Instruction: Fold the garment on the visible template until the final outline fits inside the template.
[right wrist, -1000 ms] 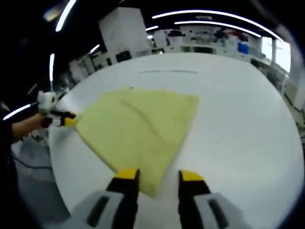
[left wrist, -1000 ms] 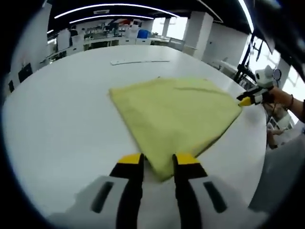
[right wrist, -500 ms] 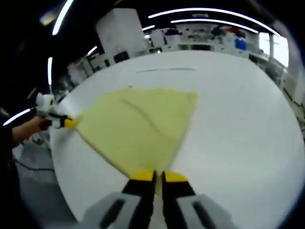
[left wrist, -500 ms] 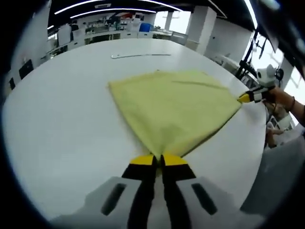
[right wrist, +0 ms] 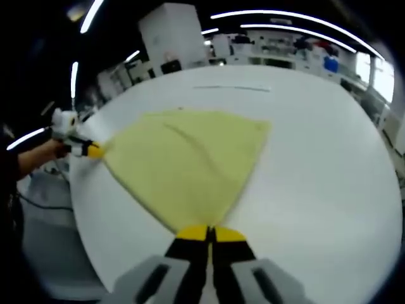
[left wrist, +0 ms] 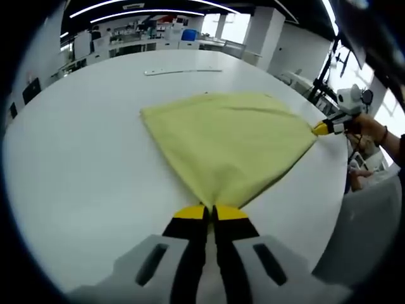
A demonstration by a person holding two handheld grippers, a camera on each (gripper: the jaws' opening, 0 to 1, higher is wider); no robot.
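The cloth lies spread on the tabletop; the left gripper sits at its 6 o'clock corner, the right gripper at 3 o'clock; a thin strip lies beyond, toward 12.

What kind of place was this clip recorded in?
Probably a lab or workshop hall. A large white table carries the yellow garment, long strip lights run overhead, and benches crowded with equipment line the far wall.
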